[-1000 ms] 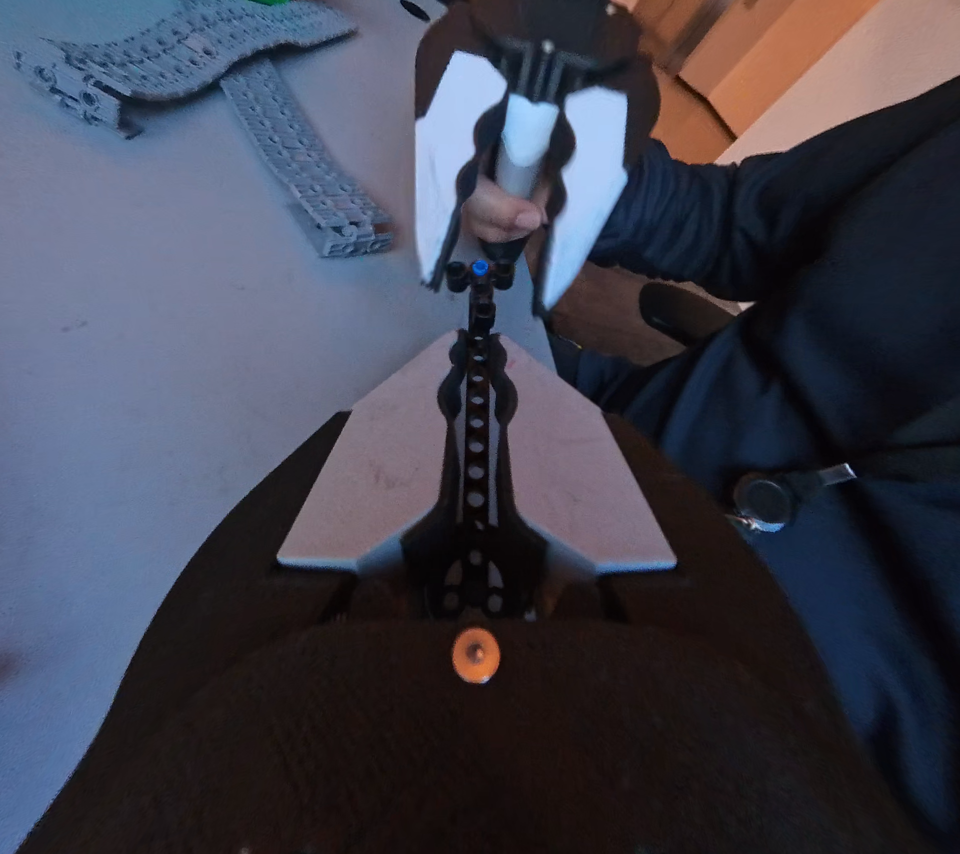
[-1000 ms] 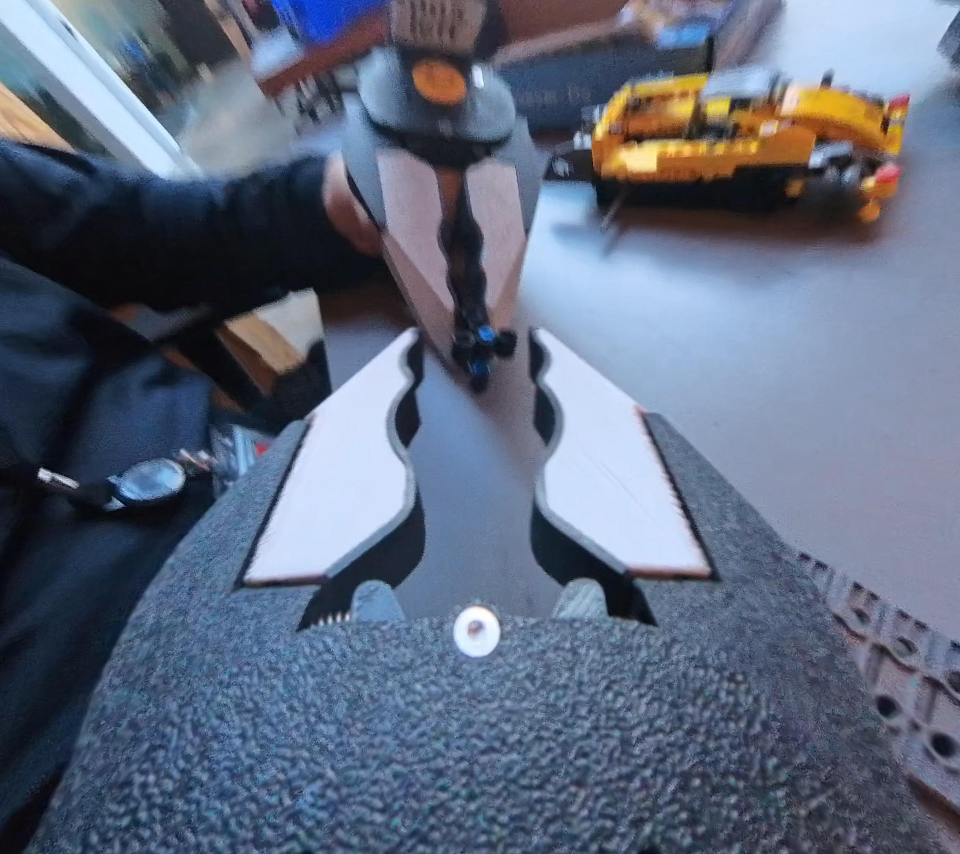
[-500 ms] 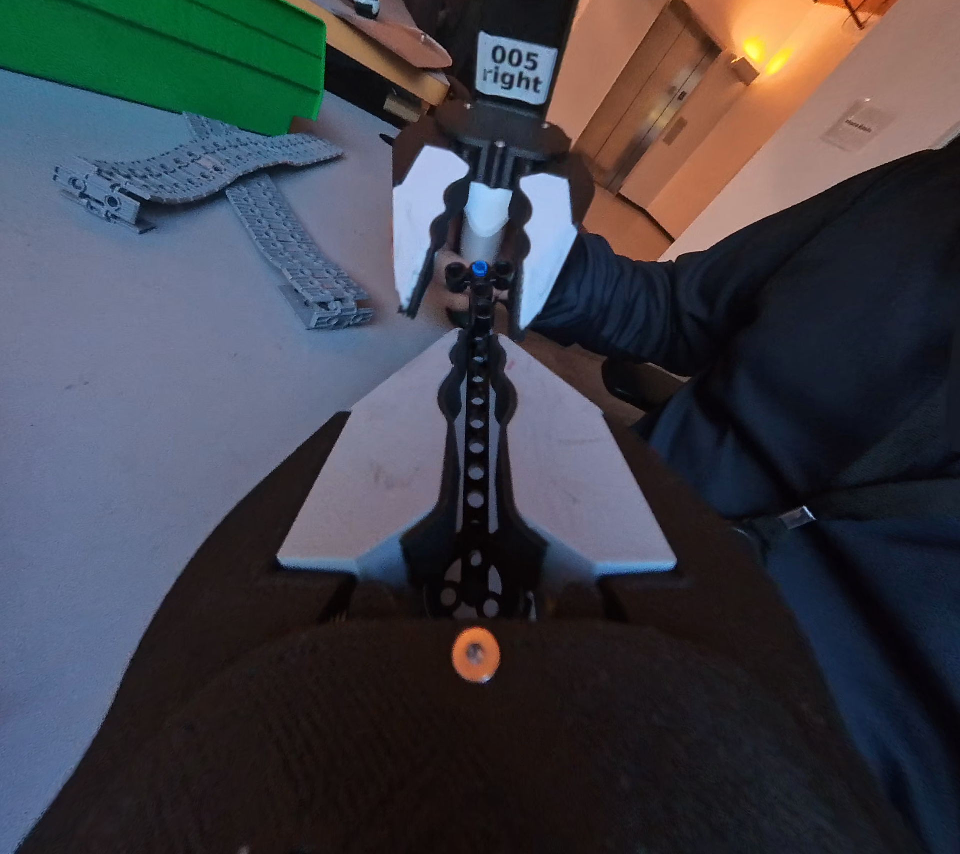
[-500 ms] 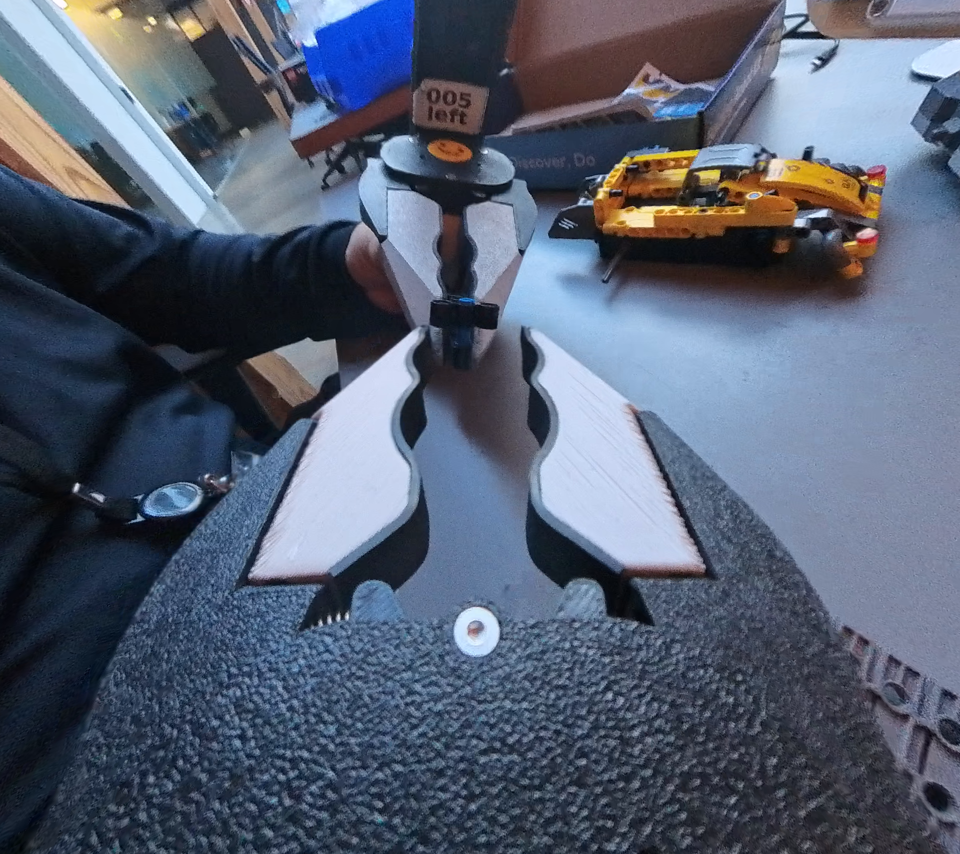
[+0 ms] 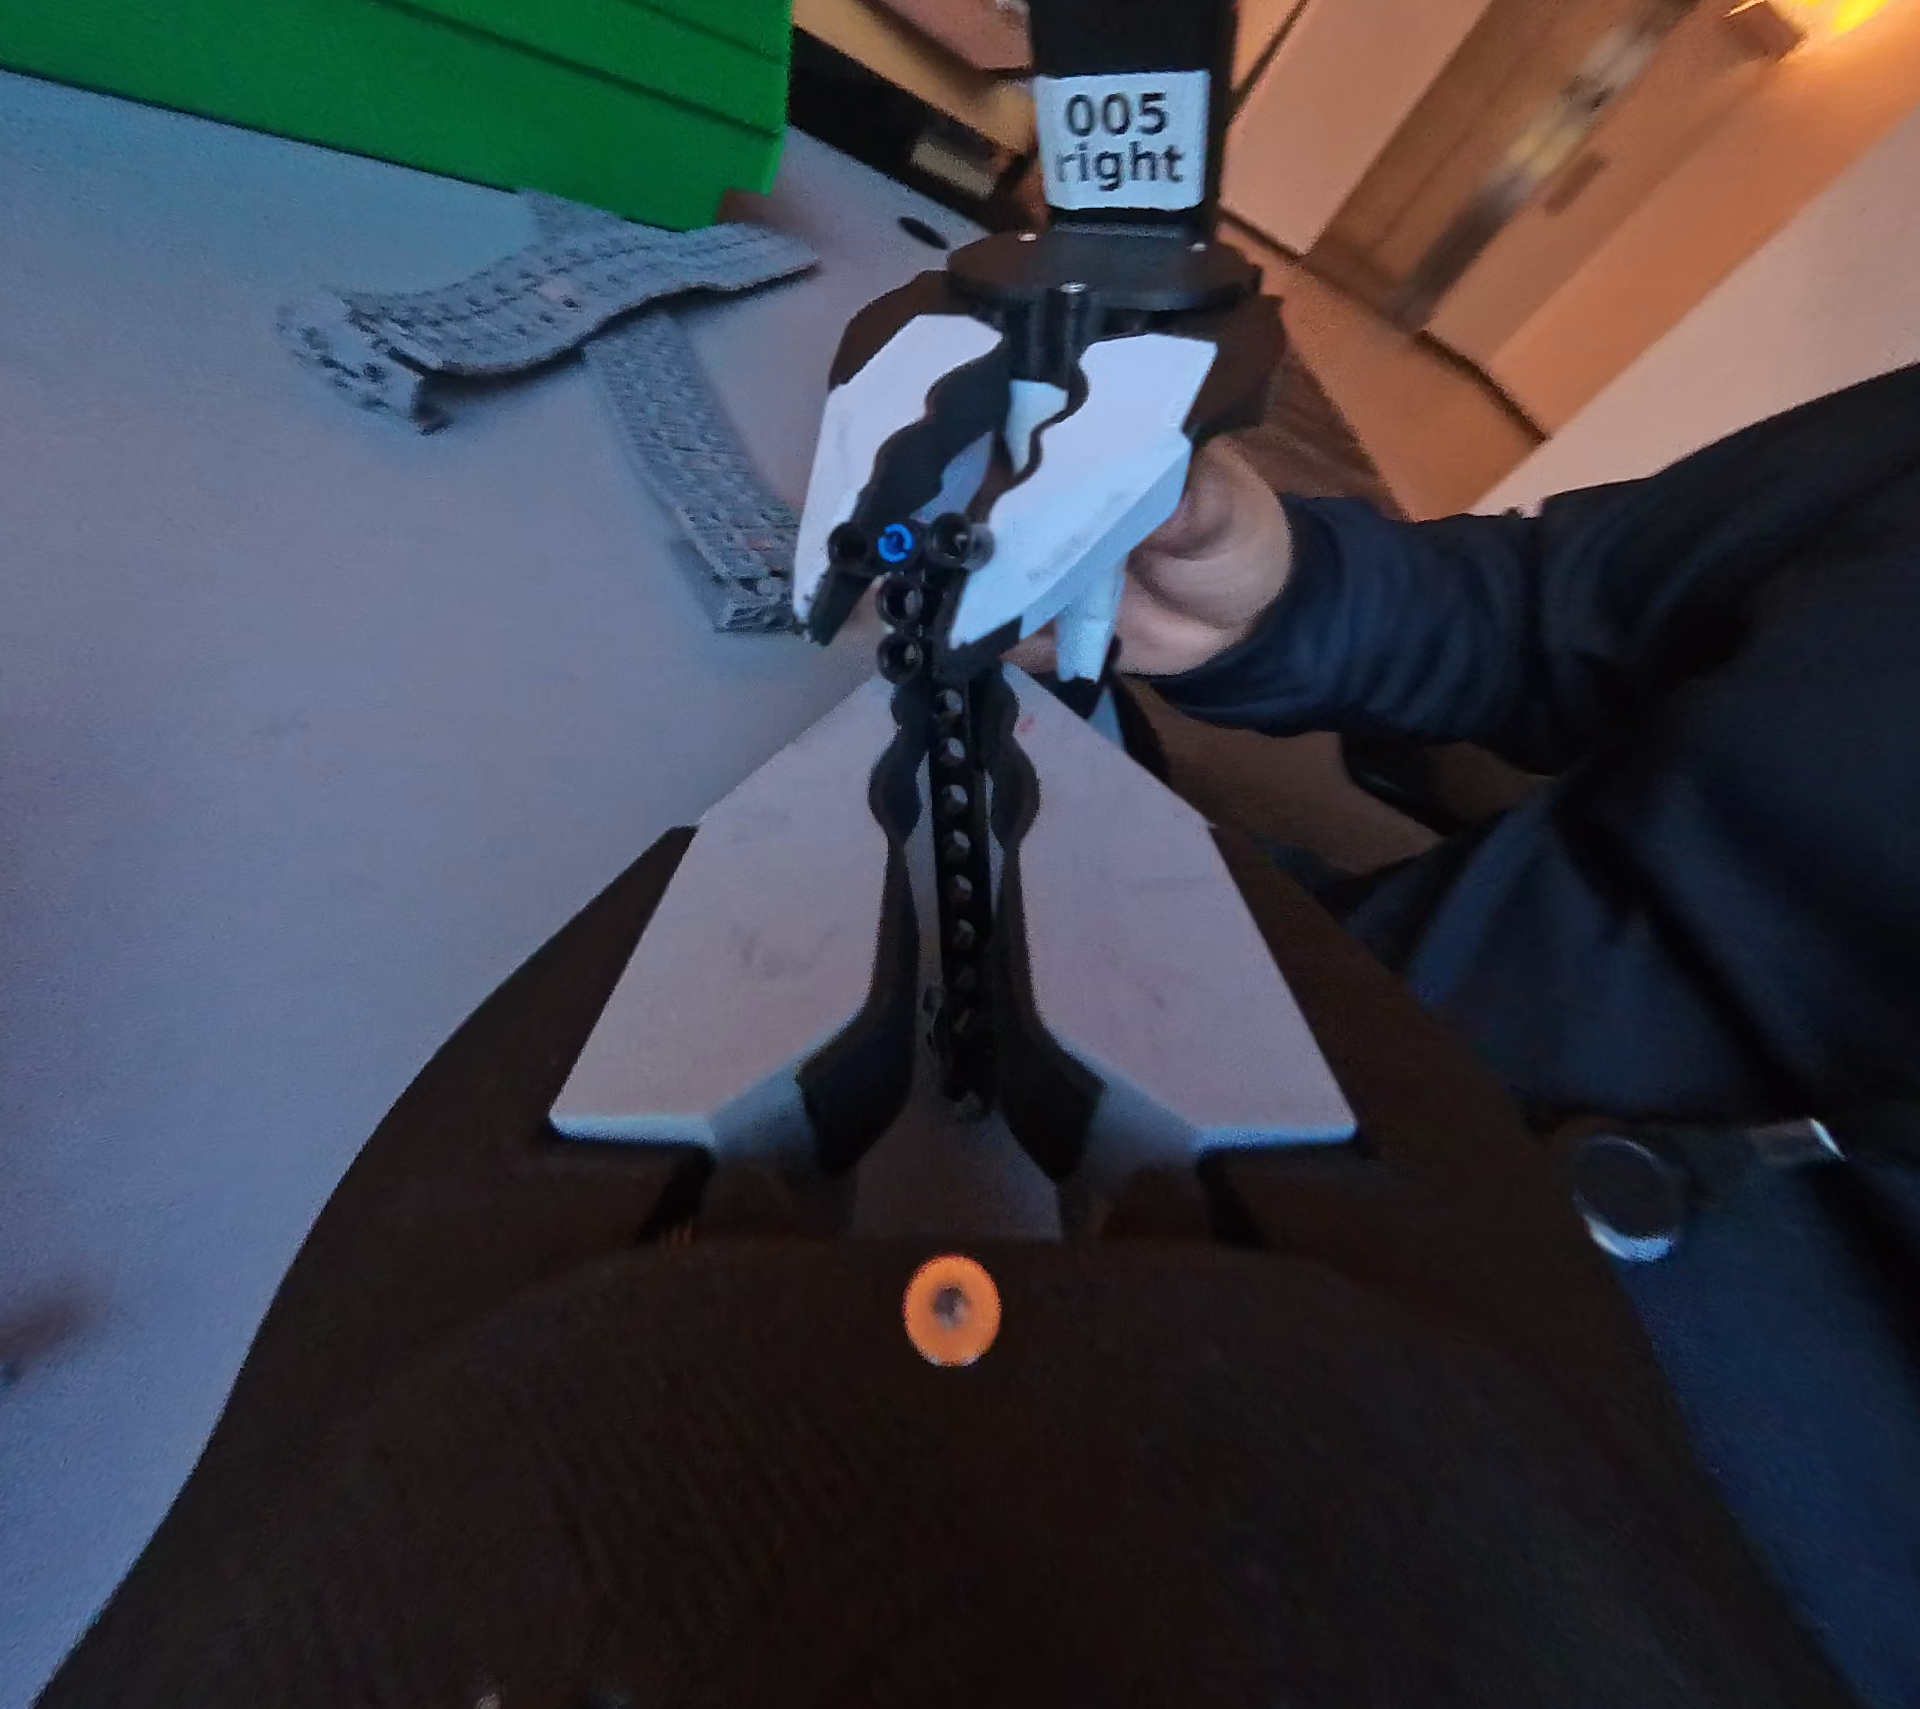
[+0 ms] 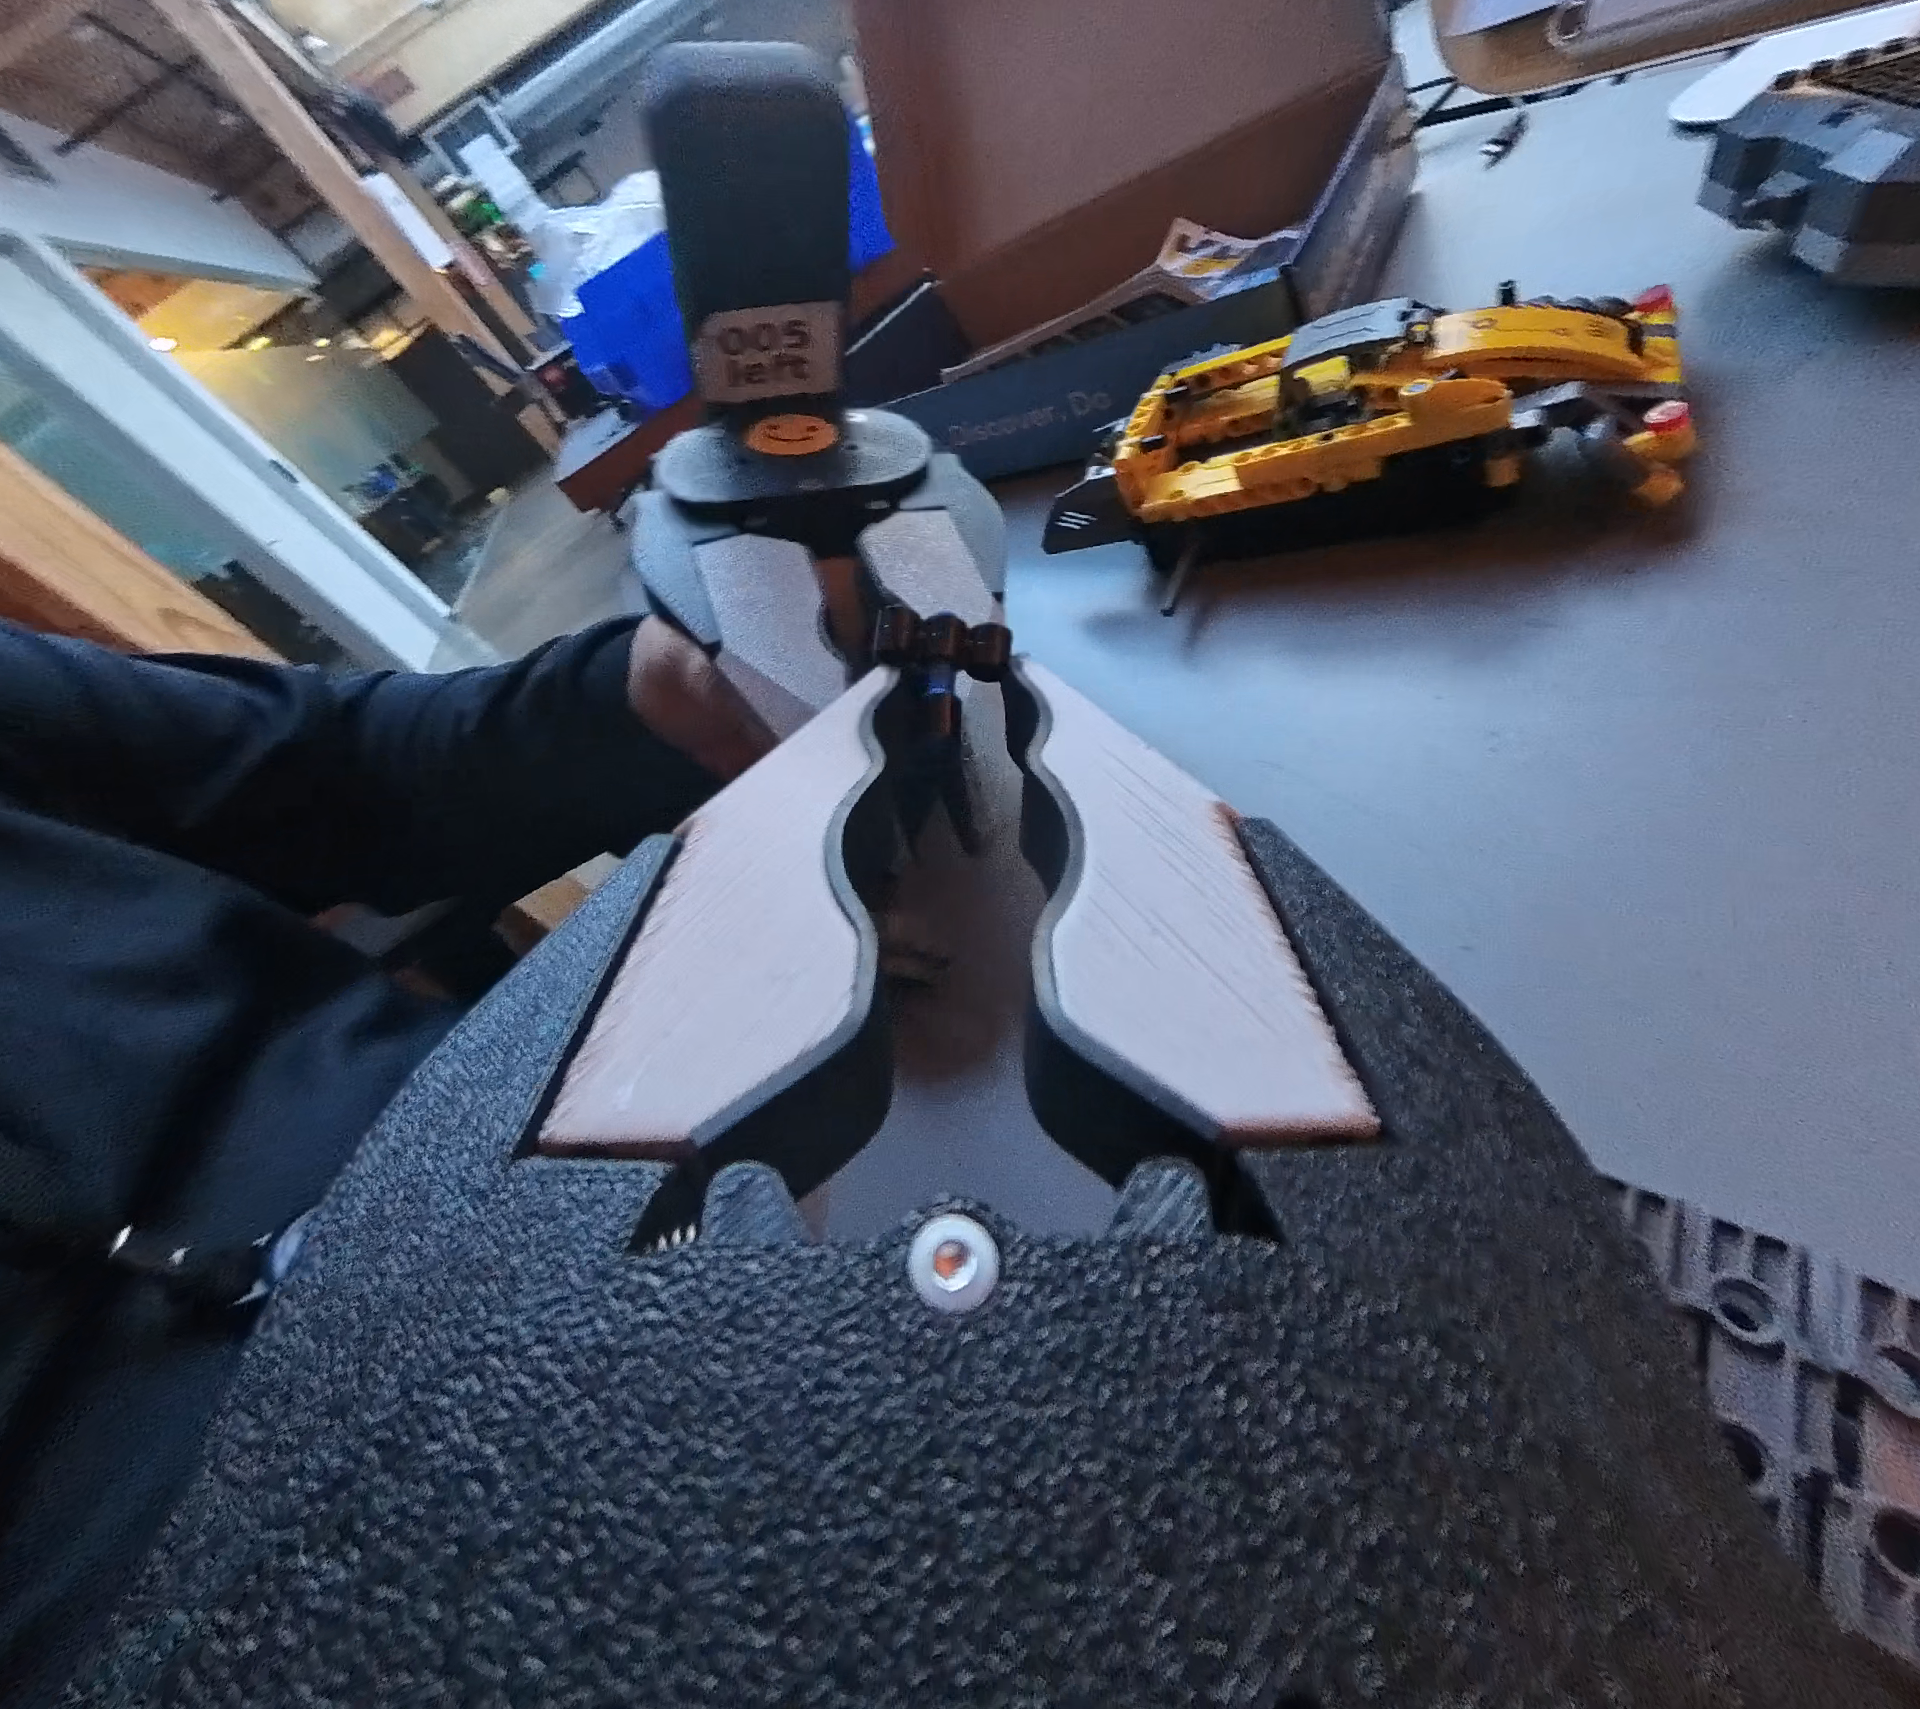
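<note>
The left gripper (image 5: 951,703) is clamped on a black perforated beam (image 5: 954,838), whose blue-pinned crosspiece sits between the parted fingers of the right gripper (image 6: 943,672). Beyond the beam, grey track links (image 5: 582,298) lie on the grey table (image 5: 260,724) before a green bin (image 5: 395,28); a yellow brick-built vehicle (image 6: 1392,423) stands farther off.

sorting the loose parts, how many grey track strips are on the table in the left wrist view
2: a wavy grey track strip beside the green bin, and a straighter grey strip running from it toward the right gripper. More may be hidden.
</note>
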A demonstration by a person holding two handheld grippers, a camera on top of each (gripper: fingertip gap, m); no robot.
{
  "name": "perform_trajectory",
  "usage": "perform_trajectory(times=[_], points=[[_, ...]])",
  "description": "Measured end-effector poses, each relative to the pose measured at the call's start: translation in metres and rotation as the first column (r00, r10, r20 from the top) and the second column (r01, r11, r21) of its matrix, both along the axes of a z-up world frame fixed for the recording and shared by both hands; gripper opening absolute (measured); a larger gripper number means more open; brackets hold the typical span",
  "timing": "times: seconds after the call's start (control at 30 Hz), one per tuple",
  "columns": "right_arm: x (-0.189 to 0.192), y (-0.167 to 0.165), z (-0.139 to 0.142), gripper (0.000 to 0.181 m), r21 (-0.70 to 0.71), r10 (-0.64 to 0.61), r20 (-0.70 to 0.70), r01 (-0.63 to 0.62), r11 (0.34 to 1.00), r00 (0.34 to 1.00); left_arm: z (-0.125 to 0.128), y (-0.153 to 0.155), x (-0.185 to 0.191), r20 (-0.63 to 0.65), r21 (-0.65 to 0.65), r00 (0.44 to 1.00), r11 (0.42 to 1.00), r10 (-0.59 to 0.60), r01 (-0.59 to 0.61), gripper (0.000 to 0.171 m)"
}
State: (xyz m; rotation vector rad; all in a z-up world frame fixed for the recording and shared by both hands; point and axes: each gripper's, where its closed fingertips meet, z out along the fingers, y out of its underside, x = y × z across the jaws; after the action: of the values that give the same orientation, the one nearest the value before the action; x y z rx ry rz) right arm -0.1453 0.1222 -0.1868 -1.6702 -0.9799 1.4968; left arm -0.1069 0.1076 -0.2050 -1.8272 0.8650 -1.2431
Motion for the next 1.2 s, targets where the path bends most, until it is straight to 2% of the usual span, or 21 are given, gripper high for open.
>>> perform_trajectory(times=[0.1, 0.27, 0.37, 0.5, 0.6, 0.67, 0.73, 0.77, 0.87, 0.9, 0.97, 1.07, 1.13, 1.2], points=[[-0.002, 0.012, 0.001, 0.012, 0.01, -0.086, -0.002, 0.086, 0.996, 0.996, -0.001, 0.011, -0.002, -0.016, 0.027, 0.997, 0.997, 0.076, -0.076, 0.008], [-0.01, 0.034, 0.008, 0.009, -0.043, -0.243, -0.081, 0.241, 0.97, 0.967, 0.004, 0.035, -0.011, -0.091, 0.171, 0.969, 0.962, 0.229, -0.211, 0.009], [-0.015, 0.043, 0.01, 0.007, -0.106, -0.295, -0.123, 0.283, 0.953, 0.948, 0.003, 0.046, -0.018, -0.168, 0.261, 0.939, 0.932, 0.301, -0.252, 0.009], [-0.02, 0.049, 0.011, 0.001, -0.118, -0.325, -0.139, 0.31, 0.944, 0.936, 0.002, 0.054, -0.025, -0.228, 0.343, 0.902, 0.897, 0.367, -0.278, 0.01], [-0.024, 0.047, 0.012, 0.002, -0.062, -0.321, -0.119, 0.315, 0.947, 0.94, 0.003, 0.052, -0.027, -0.181, 0.28, 0.923, 0.918, 0.339, -0.282, 0.01], [-0.027, 0.043, 0.013, 0.002, 0.105, -0.324, -0.072, 0.33, 0.938, 0.943, 0.004, 0.049, -0.027, -0.157, 0.268, 0.937, 0.926, 0.313, -0.265, 0.01], [-0.029, 0.039, 0.01, 0.006, 0.375, -0.325, 0.035, 0.289, 0.881, 0.945, 0.004, 0.043, -0.028, -0.124, 0.213, 0.961, 0.953, 0.246, -0.217, 0.009], [-0.03, 0.037, 0.008, 0.009, 0.466, -0.316, 0.079, 0.245, 0.85, 0.946, 0.003, 0.04, -0.029, -0.115, 0.214, 0.967, 0.956, 0.229, -0.202, 0.009], [-0.028, 0.03, 0.01, 0.009, 0.598, -0.26, 0.113, 0.143, 0.788, 0.959, 0.004, 0.034, -0.027, -0.168, 0.297, 0.965, 0.944, 0.201, -0.145, 0.009], [-0.027, 0.026, 0.011, 0.008, 0.594, -0.211, 0.11, 0.106, 0.797, 0.971, 0.004, 0.031, -0.026, -0.174, 0.309, 0.969, 0.944, 0.177, -0.117, 0.009], [-0.022, 0.017, 0.012, 0.007, 0.497, -0.071, 0.095, 0.015, 0.868, 0.993, 0.006, 0.026, -0.02, -0.182, 0.317, 0.973, 0.945, 0.143, -0.079, 0.009], [-0.012, 0.002, 0.01, 0.005, 0.326, 0.111, 0.048, -0.121, 0.938, 0.993, -0.001, 0.014, -0.015, -0.32, 0.357, 0.945, 0.932, 0.063, 0.059, 0.008], [-0.009, 0.001, 0.004, 0.004, 0.294, 0.122, 0.068, -0.137, 0.946, 0.99, -0.008, 0.015, -0.016, -0.426, 0.351, 0.903, 0.931, 0.058, 0.105, 0.008], [-0.012, 0.006, -0.003, 0.005, 0.334, 0.056, 0.15, -0.103, 0.937, 0.987, -0.016, 0.017, -0.021, -0.506, 0.305, 0.861, 0.943, 0.044, 0.131, 0.008]])
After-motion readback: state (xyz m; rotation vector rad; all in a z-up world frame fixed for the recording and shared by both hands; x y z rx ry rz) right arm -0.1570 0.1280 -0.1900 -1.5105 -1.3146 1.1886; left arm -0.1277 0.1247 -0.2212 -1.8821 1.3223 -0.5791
